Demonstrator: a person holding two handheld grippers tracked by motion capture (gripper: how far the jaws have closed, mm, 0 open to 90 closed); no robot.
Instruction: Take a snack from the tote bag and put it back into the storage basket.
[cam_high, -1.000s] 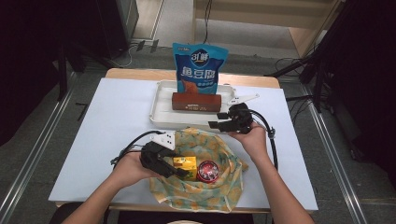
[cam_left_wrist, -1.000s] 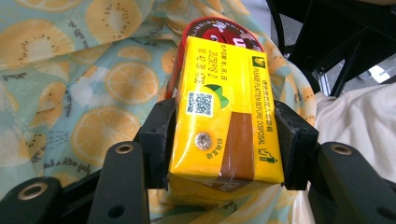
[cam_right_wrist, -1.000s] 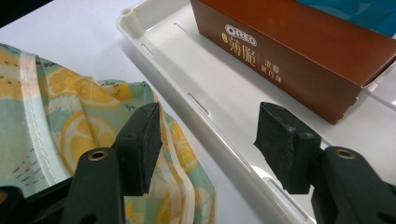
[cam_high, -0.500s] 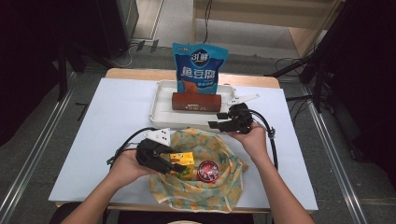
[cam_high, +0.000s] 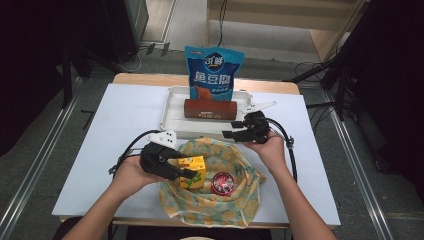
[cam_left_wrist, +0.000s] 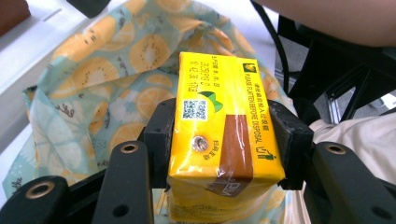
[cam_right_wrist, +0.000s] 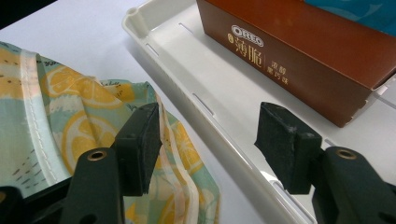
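The left claw (cam_high: 192, 174), low and left of centre in the high view, is clenched on a yellow rectangular juice carton (cam_high: 192, 171). In the left gripper view the two black pads press flat on the carton's (cam_left_wrist: 224, 126) long sides, its printed face with a small square code turned up toward the camera. Its jaws have just been closing, with the carton between them. The carton hangs above a pale green cloth bag printed with orange and lemon slices (cam_high: 240, 200), which lies open at the lower middle of the white surface (cam_high: 125, 125). A round dark red tin lid or can top (cam_high: 223, 183) sits inside the bag just right of the carton.

The right claw (cam_high: 229, 135), right of centre in the high view, is released. In the right gripper view its pads (cam_right_wrist: 140, 144) stand well apart; the left pad lies against the bag's folded hem (cam_right_wrist: 168, 140), while the other hangs over the wall of a white plastic tray (cam_right_wrist: 205, 102). Whether that pad grips any cloth I cannot tell.

In the tray (cam_high: 172, 112), at the upper middle of the high view, lies a brown oblong biscuit box (cam_high: 210, 108), with a blue snack pouch (cam_high: 214, 70) standing behind it.
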